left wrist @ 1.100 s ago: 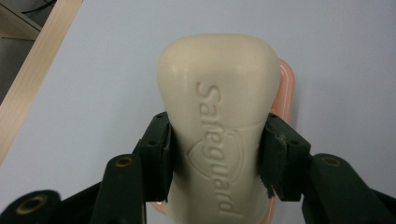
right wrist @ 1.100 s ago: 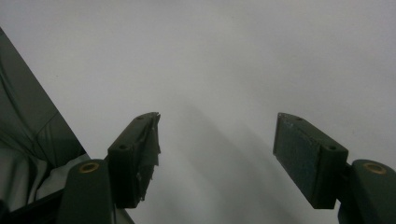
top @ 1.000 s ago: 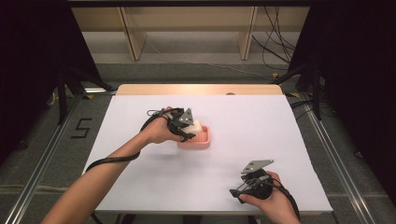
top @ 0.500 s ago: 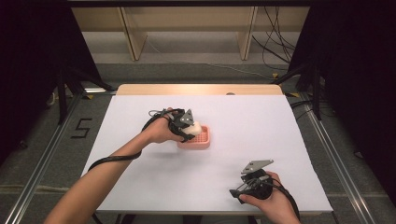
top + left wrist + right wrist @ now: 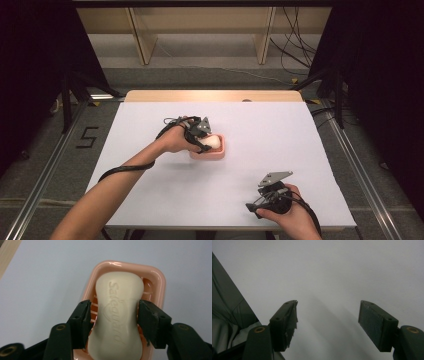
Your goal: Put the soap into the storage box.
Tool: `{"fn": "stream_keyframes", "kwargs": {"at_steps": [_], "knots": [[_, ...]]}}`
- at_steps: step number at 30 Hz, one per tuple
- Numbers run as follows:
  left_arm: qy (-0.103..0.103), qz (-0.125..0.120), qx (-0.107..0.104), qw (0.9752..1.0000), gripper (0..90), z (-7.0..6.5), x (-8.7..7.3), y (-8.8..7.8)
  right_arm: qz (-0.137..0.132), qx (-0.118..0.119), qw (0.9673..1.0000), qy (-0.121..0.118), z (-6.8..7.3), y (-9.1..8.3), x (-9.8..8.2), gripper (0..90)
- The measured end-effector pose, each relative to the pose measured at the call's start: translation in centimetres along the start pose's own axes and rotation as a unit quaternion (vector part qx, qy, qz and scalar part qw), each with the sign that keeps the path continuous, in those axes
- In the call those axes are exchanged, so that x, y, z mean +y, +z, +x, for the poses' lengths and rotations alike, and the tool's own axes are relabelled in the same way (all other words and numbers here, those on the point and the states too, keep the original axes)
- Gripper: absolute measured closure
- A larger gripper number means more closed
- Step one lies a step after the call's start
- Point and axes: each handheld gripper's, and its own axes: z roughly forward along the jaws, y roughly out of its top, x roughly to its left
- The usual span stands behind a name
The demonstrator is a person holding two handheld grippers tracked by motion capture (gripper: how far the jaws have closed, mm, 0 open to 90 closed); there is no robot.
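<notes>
Waisted cream soap bar (image 5: 117, 320), embossed lettering

Soap (image 5: 117, 320) (near end) cut off below

A white desk (image 5: 300, 150) with a wooden far edge stands on grey floor (image 5: 60, 165). Beyond it is pale wooden shelving (image 5: 200, 25). Black curtains (image 5: 30, 60) hang at both sides, and cables (image 5: 292, 55) trail on the floor.

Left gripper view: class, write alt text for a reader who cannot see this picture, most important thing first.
A cream bar of soap lies in a pink soap dish on a white table. The left gripper straddles the bar; its jaws have just been opening, and a narrow gap shows at the left pad.
</notes>
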Motion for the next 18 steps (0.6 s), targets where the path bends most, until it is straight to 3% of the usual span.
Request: {"fn": "stream_keyframes", "kwargs": {"at_steps": [5,7,8,9,12,14,15,17,18], "knots": [[-0.007,-0.020,-0.001,0.9998,37.0,-0.4,0.0,-1.3,0.000,-0.001,1.0000,0.000,0.1,-0.1,0.0,32.1],[-0.010,-0.032,0.001,0.9994,35.5,-0.8,-0.3,-2.0,-0.011,-0.007,0.9999,-0.011,0.0,0.2,-0.1,32.1],[-0.008,-0.035,0.000,0.9994,35.3,-1.0,-0.6,-2.5,-0.008,-0.003,1.0000,-0.002,0.0,0.1,0.0,32.1],[-0.015,-0.046,0.000,0.9988,35.1,-1.4,-1.1,-3.0,-0.011,-0.007,0.9998,-0.014,-0.1,0.2,-0.1,32.0],[-0.019,-0.054,0.004,0.9983,34.4,-2.3,-2.7,-4.7,-0.003,-0.006,0.9999,-0.009,0.0,0.0,0.0,32.0],[-0.047,-0.071,0.011,0.9963,34.3,-3.2,-4.1,-5.7,-0.002,-0.003,1.0000,-0.005,0.0,0.0,0.0,32.0],[-0.054,-0.076,0.016,0.9955,34.1,-3.7,-4.9,-6.3,-0.011,-0.006,0.9999,-0.010,0.0,0.2,0.0,32.0],[-0.068,-0.082,0.025,0.9940,34.1,-4.4,-6.4,-7.4,0.001,-0.006,0.9999,0.008,0.2,0.0,0.0,31.9],[-0.068,-0.082,0.025,0.9940,34.1,-4.4,-6.4,-7.4,0.001,-0.006,0.9999,0.008,0.2,0.0,0.0,31.9]]}}
